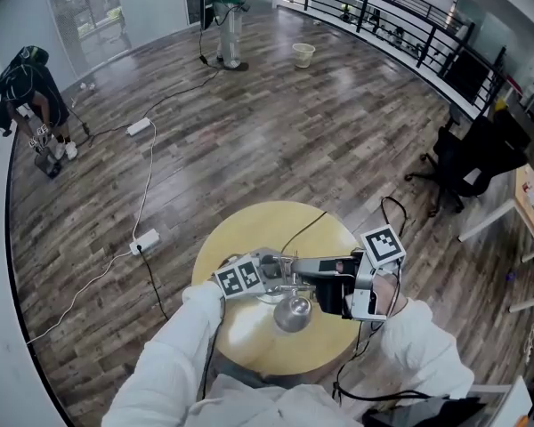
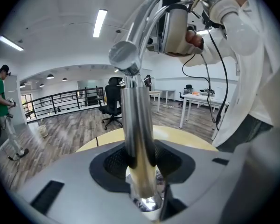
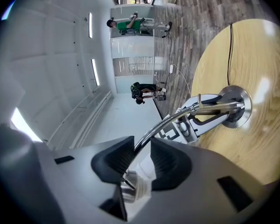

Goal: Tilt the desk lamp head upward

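here we are at the round table (image 1: pixel 249 225), a chrome desk lamp standing on it. the left gripper (image 2: pixel 140 160) is clamped low on the lamp post (image 2: pixel 136 125), pads hugging both sides of the tube. up top, the right gripper (image 3: pixel 142 155) has its jaws standing apart around the thin curved neck (image 3: pixel 165 122), with the collar of the lamp head (image 3: pixel 130 188) sitting deep between them. i can see a gap beside the neck, so that's a loose cradle, not a clamp. in the head view the lamp head (image 1: pixel 292 313) sits just in front of the person, between the two tools. now the danger, as i read it: it's polished metal everywhere. if the right jaws push upward without closing, the neck could skate out between the pads and the head would sag instead of tilting. if they bite on the skinny neck rather than the collar, the bend may flex while the joint (image 2: pixel 126 55) doesn't turn at all. and every bit of lifting force goes through that left grip. let it slip on the slick post and the base (image 3: pixel 235 106) could tip or slide across the table, dragging the cord (image 3: pixel 230 50) with it. a firm squeeze first, then a slow lift, would be my call.
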